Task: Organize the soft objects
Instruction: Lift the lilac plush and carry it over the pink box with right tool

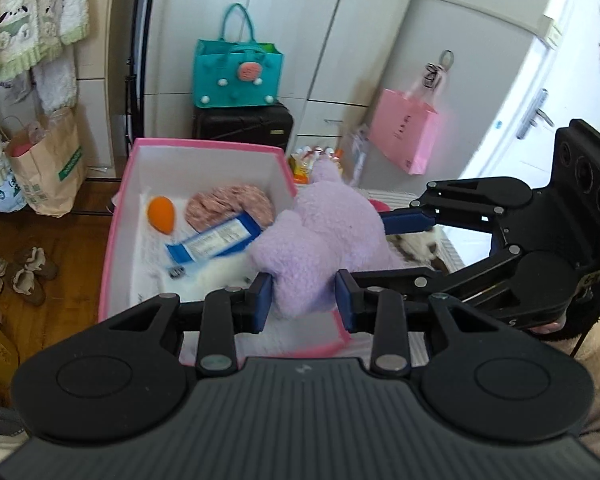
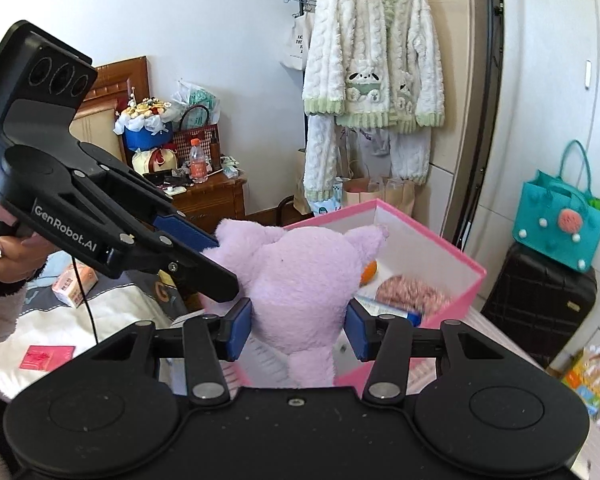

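Note:
A lilac plush toy (image 1: pixel 324 232) (image 2: pixel 300 284) hangs over the near corner of a pink box (image 1: pixel 118 216) (image 2: pixel 440 236) with white inside walls. My left gripper (image 1: pixel 304 300) is shut on one end of the plush. My right gripper (image 2: pixel 298 330) is shut on its other end, and shows in the left wrist view (image 1: pixel 384 248) reaching in from the right. The left gripper shows in the right wrist view (image 2: pixel 216 258) at the plush's left ear. Inside the box lie an orange soft ball (image 1: pixel 162 214), a pink knitted item (image 1: pixel 230 204) and a blue packet (image 1: pixel 216 242).
The box sits on a bed with striped bedding (image 2: pixel 496 332). A teal bag (image 1: pixel 236 74) stands on a black suitcase (image 1: pixel 242 124). A pink paper bag (image 1: pixel 404 136) hangs on the cabinet. Shoes (image 1: pixel 16 276) lie on the wooden floor. A nightstand (image 2: pixel 208 196) stands by the wall.

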Tool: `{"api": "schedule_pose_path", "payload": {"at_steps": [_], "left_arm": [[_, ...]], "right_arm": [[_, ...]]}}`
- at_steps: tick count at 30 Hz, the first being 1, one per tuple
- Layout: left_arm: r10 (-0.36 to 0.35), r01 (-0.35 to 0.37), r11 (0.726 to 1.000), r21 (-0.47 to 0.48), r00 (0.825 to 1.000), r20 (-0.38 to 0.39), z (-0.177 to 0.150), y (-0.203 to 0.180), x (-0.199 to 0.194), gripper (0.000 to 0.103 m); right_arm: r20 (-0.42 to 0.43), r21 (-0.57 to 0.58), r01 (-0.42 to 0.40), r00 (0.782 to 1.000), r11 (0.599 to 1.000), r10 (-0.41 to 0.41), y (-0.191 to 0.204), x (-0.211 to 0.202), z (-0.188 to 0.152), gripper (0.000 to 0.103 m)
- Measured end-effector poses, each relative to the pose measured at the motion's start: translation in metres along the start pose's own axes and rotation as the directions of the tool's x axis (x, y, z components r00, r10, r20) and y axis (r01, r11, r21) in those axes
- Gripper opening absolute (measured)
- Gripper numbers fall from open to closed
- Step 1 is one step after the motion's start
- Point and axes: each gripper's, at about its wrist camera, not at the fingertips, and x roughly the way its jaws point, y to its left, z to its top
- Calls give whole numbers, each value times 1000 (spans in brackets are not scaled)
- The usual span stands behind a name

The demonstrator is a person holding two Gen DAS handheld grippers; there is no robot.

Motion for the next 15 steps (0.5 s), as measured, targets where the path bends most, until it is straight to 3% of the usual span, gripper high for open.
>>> {"api": "schedule_pose_path", "payload": {"at_steps": [7, 15], "left_arm": [[59, -60, 995, -82, 998, -16, 19, 45, 47, 33], [31, -62, 971, -232, 990, -136, 19, 89, 106, 33]], "right_arm": [[-57, -27, -23, 998, 999, 22, -31, 55, 21, 53], [-202, -170, -46, 979, 984, 11, -47, 113, 27, 52]]}}
